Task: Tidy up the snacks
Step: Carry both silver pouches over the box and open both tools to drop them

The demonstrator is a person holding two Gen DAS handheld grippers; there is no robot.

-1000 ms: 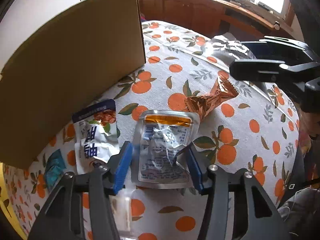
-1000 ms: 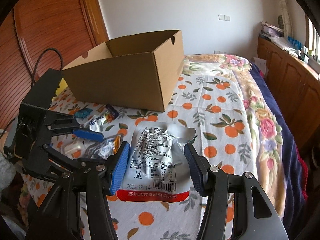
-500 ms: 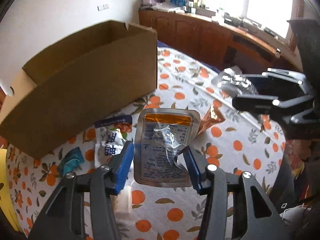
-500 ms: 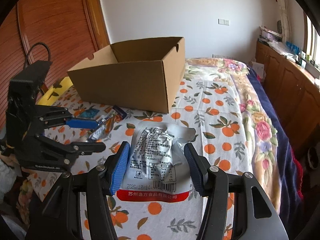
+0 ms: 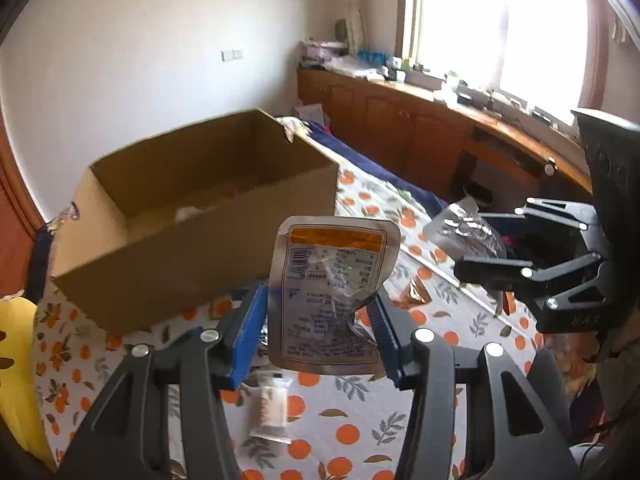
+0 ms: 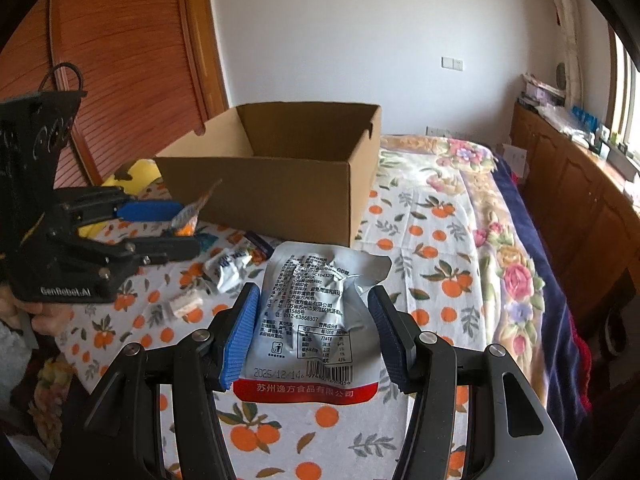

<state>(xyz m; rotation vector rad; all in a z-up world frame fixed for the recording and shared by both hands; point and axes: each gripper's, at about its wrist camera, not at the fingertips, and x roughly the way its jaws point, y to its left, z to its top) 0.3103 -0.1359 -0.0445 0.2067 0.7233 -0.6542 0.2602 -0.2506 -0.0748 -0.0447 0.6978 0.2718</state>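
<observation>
My left gripper (image 5: 318, 312) is shut on a silver pouch with an orange strip (image 5: 336, 280), held upright in the air before the open cardboard box (image 5: 192, 248). In the right wrist view that left gripper (image 6: 188, 228) shows at the left with its pouch (image 6: 188, 216) edge-on. My right gripper (image 6: 314, 300) is shut on a grey pouch with a red bottom band (image 6: 316, 328), above the cloth and short of the box (image 6: 260, 196). The left wrist view has the right gripper (image 5: 468, 242) at the right with that pouch (image 5: 464, 232).
Loose snacks lie on the orange-print cloth (image 6: 420, 240): a blue-white packet (image 6: 228, 268), a small clear-wrapped wafer (image 5: 270, 404), a copper wrapper (image 5: 416, 296). Wooden cabinets (image 6: 580, 184) run along the window side. A yellow object (image 5: 16, 360) lies at the left edge.
Both grippers have risen with their pouches. The left pouch has come up off the cloth, and the box's inside now shows over its front wall.
</observation>
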